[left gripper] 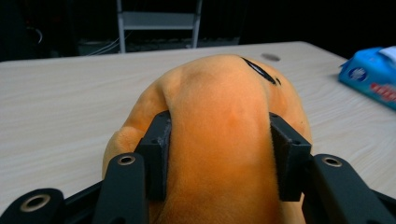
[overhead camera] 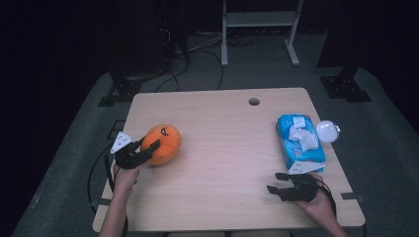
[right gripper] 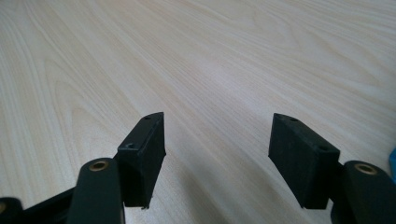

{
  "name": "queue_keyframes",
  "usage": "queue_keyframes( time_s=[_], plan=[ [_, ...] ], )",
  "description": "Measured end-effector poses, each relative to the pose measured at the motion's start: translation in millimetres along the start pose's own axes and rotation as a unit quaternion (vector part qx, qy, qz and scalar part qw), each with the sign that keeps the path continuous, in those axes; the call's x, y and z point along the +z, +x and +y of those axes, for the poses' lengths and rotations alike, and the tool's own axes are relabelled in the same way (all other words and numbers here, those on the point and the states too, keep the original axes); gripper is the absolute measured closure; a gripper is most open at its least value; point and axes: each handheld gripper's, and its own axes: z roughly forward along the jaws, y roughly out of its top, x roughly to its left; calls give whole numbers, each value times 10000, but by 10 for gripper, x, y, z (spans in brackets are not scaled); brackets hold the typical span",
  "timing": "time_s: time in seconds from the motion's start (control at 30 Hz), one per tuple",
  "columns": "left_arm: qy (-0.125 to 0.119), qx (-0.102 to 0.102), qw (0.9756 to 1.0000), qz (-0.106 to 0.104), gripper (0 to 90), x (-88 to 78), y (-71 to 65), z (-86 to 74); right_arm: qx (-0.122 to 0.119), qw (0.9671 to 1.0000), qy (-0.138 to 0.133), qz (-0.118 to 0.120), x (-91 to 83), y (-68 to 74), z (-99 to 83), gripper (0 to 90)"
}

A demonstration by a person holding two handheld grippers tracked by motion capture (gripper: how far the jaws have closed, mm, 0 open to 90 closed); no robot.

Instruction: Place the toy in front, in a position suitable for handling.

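Observation:
An orange plush toy (overhead camera: 163, 143) with a black stitched mark lies on the left part of the wooden table (overhead camera: 222, 168). My left gripper (overhead camera: 149, 146) comes at it from the left edge and is shut on it. In the left gripper view both pads (left gripper: 159, 154) dent the orange plush (left gripper: 224, 107) at its sides. My right gripper (overhead camera: 274, 181) rests low near the table's front right, pointing left. Its jaws stand wide apart in the right gripper view (right gripper: 217, 149), with bare wood between them.
A blue pack of wipes (overhead camera: 300, 142) lies at the right side, just behind the right hand, with a white light bulb (overhead camera: 327, 131) beside it near the right edge. A round cable hole (overhead camera: 254, 101) sits at the far edge. Cables and a metal frame (overhead camera: 259, 19) are on the floor beyond.

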Motion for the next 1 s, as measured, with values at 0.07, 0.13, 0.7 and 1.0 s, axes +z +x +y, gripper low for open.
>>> queue_keyframes(
  time_s=[0.07,0.13,0.7,1.0],
  plan=[
    [-149,-35,9998,-117,499,-39,-53,63,-6,10000,0,1,0,-2,0,350],
    [-178,-64,9996,-225,499,-46,-109,110,1,10000,-4,1,2,-3,1,350],
    [33,766,9877,-1363,498,305,-1177,162,-1,10000,-33,-22,-20,-9,3,350],
    [119,1293,9715,-1984,491,435,-1742,15,41,9999,-86,-91,-56,-40,-1,349]
  ],
)
